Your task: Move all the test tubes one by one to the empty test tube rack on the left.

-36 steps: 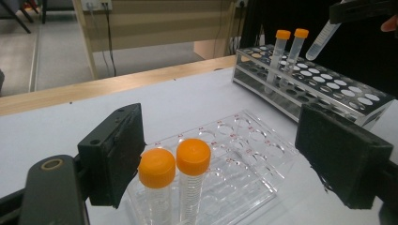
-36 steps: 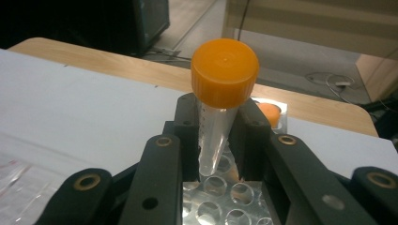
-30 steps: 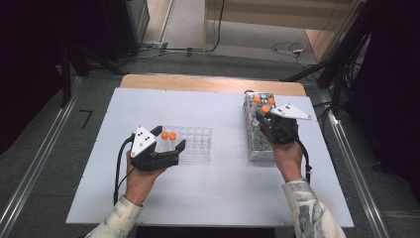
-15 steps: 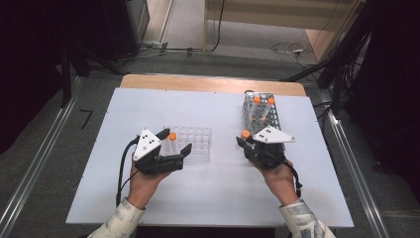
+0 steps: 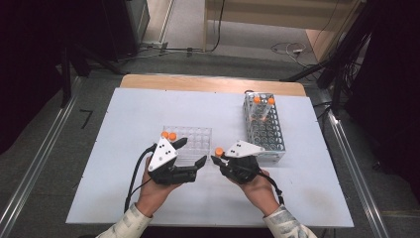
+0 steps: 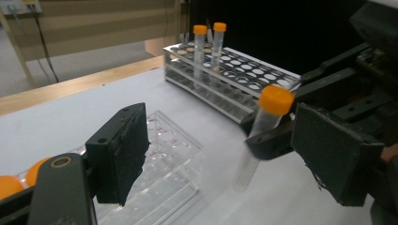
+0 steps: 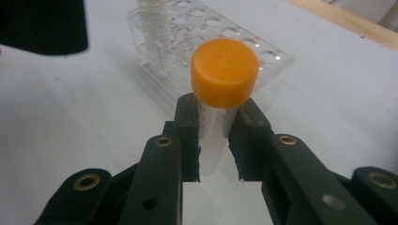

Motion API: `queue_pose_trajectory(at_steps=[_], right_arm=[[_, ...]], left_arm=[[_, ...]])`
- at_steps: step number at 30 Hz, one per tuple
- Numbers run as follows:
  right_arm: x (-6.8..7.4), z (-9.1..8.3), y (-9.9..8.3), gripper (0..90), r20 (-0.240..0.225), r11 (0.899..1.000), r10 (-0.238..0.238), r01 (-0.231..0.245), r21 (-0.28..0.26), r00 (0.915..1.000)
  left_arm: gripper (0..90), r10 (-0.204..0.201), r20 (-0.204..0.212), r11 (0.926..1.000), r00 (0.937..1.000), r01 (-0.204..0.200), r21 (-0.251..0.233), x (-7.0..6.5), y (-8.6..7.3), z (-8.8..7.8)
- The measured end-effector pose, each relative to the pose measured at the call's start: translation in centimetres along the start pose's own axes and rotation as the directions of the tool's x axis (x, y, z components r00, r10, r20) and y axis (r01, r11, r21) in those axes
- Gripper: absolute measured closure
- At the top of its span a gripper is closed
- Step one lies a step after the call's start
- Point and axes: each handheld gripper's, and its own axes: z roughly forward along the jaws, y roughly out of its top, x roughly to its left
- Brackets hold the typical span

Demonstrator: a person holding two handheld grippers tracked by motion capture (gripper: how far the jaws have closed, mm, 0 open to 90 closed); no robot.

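Floor: grey carpet (image 5: pixel 44 134), cables (image 5: pixel 289 48) lying far right.
Bench: white top (image 5: pixel 129 114), wooden far edge (image 5: pixel 198 83).
Sides: metal rails (image 5: pixel 34 171).

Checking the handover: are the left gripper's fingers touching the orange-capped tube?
Apart. The left gripper view shows its fingers open, with clear space around the tube.

**Tube comes across to the middle of the counter**

The right gripper (image 5: pixel 218 159) leaves the metal rack (image 5: pixel 267 130) at the right of the high view and now sits lower, near centre, jaws clamped on an orange-capped tube (image 7: pixel 220 93). The left gripper (image 5: pixel 192 154) swings right beside the clear tray (image 5: pixel 195 141), its jaws closing somewhat, the tube between them but untouched.
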Motion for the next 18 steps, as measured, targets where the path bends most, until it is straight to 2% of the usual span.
queue_pose_trajectory(at_steps=[7, 8, 13, 18], right_arm=[[1.4, 1.2, 0.5, 71.9, -0.048, 1.0, -0.019, 0.02, 0.018, 0.9987], [1.5, 1.4, 0.5, 72.0, -0.052, 1.0, -0.019, 0.02, 0.019, 0.9985], [2.0, 1.8, 0.8, 72.0, -0.071, 1.0, -0.023, 0.024, 0.014, 0.9972], [2.3, 2.0, 1.0, 72.0, -0.077, 0.999, -0.025, 0.027, 0.019, 0.9967]], left_arm=[[39.0, 0.003, 0.043, 1.0, 0.9991, -0.003, 0.009, -0.1, -0.2, 0.2], [41.9, 0.004, 0.065, 0.9998, 0.9979, -0.005, 0.02, -0.1, -0.3, 0.3], [51.0, 0.024, 0.065, 0.9987, 0.9976, -0.027, 0.042, -0.2, -0.5, 0.6], [57.1, 0.037, 0.064, 0.9981, 0.9973, -0.04, 0.046, -0.2, -0.7, 0.7]])
